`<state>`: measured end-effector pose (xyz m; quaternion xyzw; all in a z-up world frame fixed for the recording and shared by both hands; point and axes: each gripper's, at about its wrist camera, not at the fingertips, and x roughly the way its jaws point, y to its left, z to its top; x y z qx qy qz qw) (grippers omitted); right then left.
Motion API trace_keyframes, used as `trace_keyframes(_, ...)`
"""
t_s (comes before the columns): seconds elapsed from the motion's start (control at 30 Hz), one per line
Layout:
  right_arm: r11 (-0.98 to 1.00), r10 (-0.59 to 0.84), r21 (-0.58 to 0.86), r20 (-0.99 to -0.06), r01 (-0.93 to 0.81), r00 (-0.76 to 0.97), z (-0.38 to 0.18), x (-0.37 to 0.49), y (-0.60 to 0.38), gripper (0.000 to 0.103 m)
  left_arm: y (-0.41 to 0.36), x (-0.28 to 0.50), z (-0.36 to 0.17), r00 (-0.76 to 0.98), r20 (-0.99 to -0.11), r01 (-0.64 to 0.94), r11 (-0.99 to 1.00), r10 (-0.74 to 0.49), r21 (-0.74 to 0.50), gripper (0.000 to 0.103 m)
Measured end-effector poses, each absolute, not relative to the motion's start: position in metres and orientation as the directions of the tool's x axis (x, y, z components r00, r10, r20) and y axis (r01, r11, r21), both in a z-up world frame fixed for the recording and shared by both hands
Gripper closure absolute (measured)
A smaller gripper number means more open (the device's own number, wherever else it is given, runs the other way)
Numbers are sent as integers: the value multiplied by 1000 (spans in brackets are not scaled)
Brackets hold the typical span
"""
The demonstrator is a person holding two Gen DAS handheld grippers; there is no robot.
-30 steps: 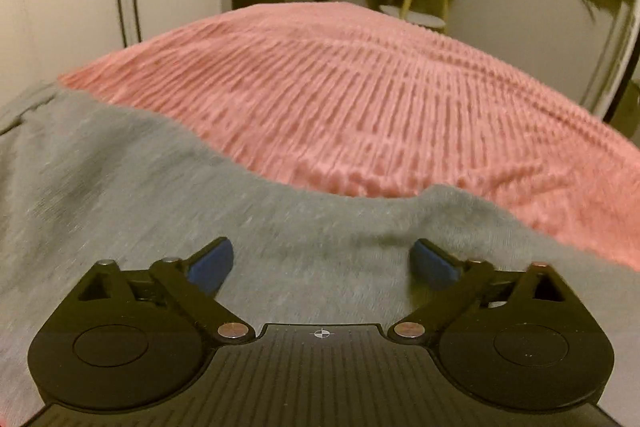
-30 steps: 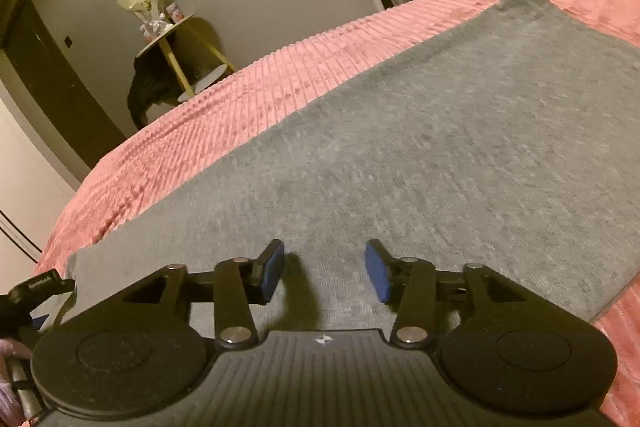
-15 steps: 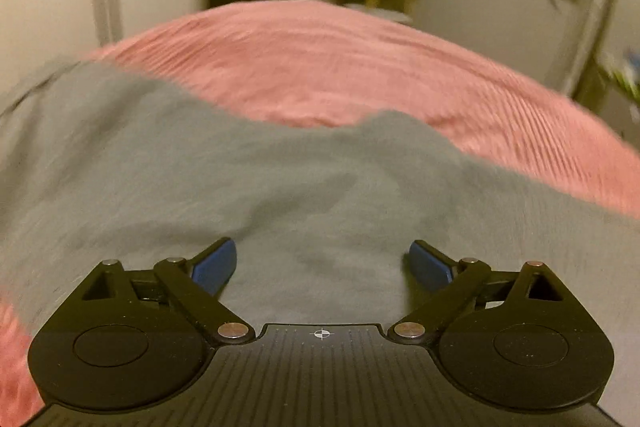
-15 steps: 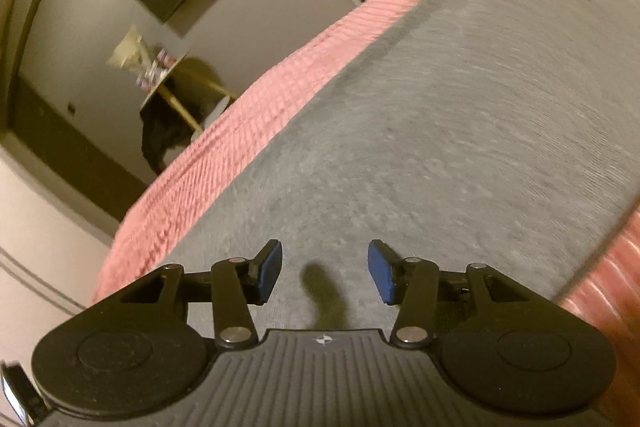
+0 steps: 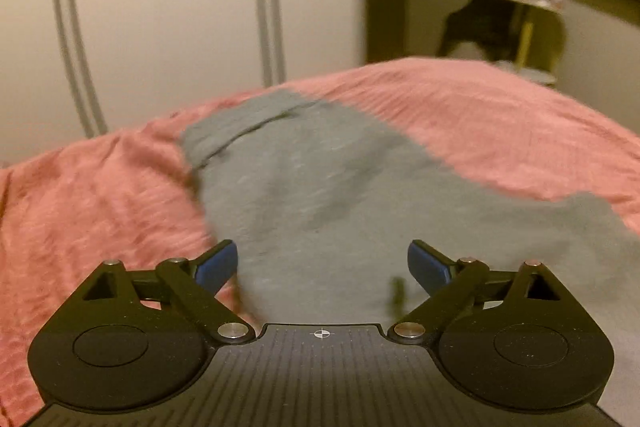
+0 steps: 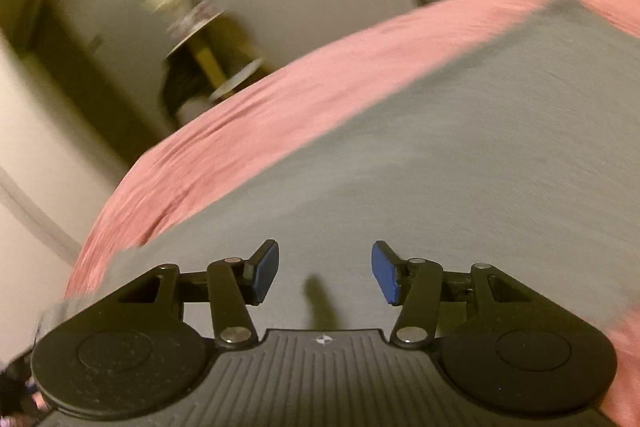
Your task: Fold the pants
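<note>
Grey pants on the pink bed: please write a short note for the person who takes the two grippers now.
Left gripper: fingers wide apart, holding nothing, above the grey pants.
Right gripper: fingers opening, nothing pinched between them, over the pants too.
Pants lie spread flat on the pink bedspread; one end with a band or seam points toward the wall.
Done: pants laid out; how many folds are made I cannot tell.
Left: grip an edge and fold over.

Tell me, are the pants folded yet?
Not yet. The grey pants lie spread out on the pink bedspread, with no clear fold showing. Nothing is in hand: the left gripper is open and empty, and the right gripper, its jaws opening, holds nothing. All the folding looks left to do.
</note>
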<state>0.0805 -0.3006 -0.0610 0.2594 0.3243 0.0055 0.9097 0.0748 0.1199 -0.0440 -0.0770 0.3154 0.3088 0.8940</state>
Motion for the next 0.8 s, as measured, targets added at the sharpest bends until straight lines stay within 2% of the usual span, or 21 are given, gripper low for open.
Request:
trace_keyframes(0.07, 891, 238, 449, -584, 65, 776, -55, 109, -270, 51, 136, 77, -58, 541, -666, -648, 760, 513, 59, 7)
trace_keyframes(0.13, 910, 284, 414, -591, -18, 755, -52, 138, -237, 50, 153, 74, -70, 528, -702, -676, 737, 479, -6, 4)
trace_keyframes(0.2, 926, 312, 366, -602, -93, 735, -51, 168, -198, 50, 159, 68, -72, 543, -690, -700, 712, 479, -57, 3)
trace_keyframes(0.37, 908, 410, 347, -630, -232, 660, -65, 225, -111, 53, 148, 71, -77, 552, -639, -690, 724, 536, 11, 1)
trace_keyframes(0.43, 921, 388, 308, -655, -240, 649, -79, 236, -84, 55, 143, 76, -79, 557, -623, -682, 730, 549, 34, 1)
trace_keyframes(0.53, 947, 321, 224, -635, -231, 702, -92, 251, -63, 55, 141, 78, -84, 565, -610, -682, 730, 555, 33, 0)
trace_keyframes(0.67, 934, 339, 314, -634, -169, 695, -87, 253, -82, 58, 147, 78, -84, 572, -600, -682, 731, 559, 31, 0)
trace_keyframes(0.8, 875, 374, 481, -607, -50, 701, -76, 199, -160, 61, 145, 78, -83, 573, -590, -681, 731, 568, 42, 0)
